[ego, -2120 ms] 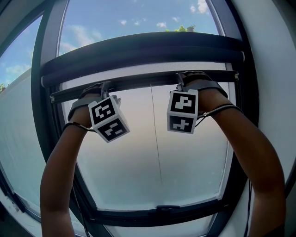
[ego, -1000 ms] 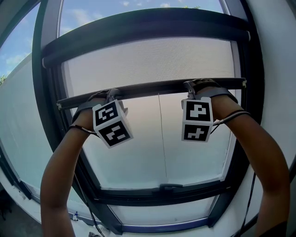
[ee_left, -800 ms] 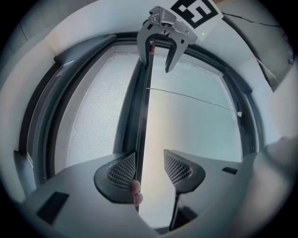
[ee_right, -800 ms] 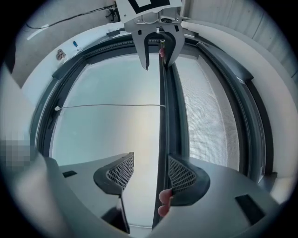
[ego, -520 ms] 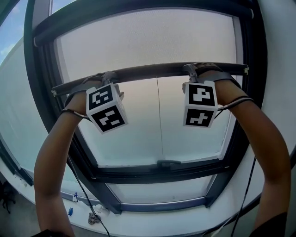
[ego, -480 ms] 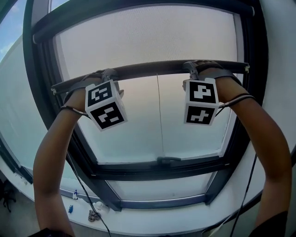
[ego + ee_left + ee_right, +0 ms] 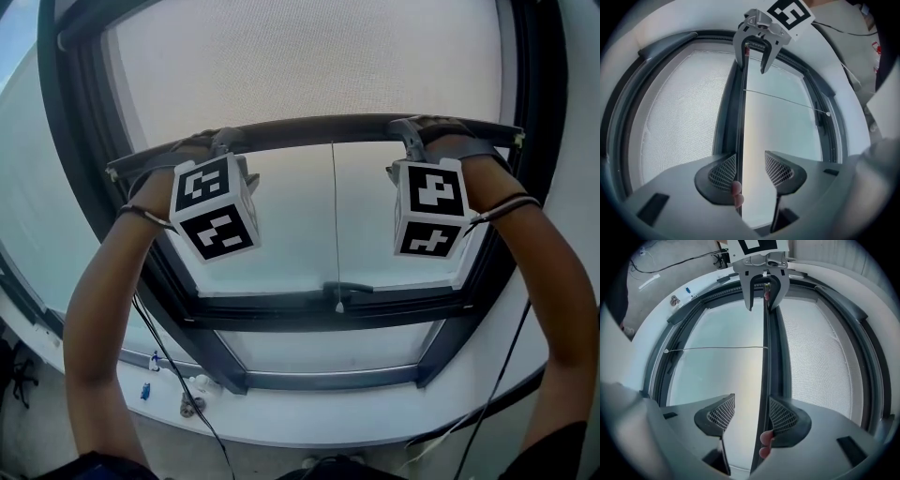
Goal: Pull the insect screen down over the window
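Grey mesh of the insect screen [image 7: 309,66] covers the upper part of the window. Its dark bottom bar [image 7: 328,129] stands well above the lower window frame [image 7: 309,314]. Left tongs [image 7: 750,161] are spread wide, clamping nothing; the bar runs between the pads, seemingly against the left one, and a fingertip [image 7: 736,190] hooks it. Right tongs [image 7: 751,411] are likewise parted, with the bar beside the right pad and fingertips [image 7: 765,439] curled on it. From the bar's middle hangs a thin pull cord [image 7: 336,225], its bead near the frame's handle [image 7: 342,289].
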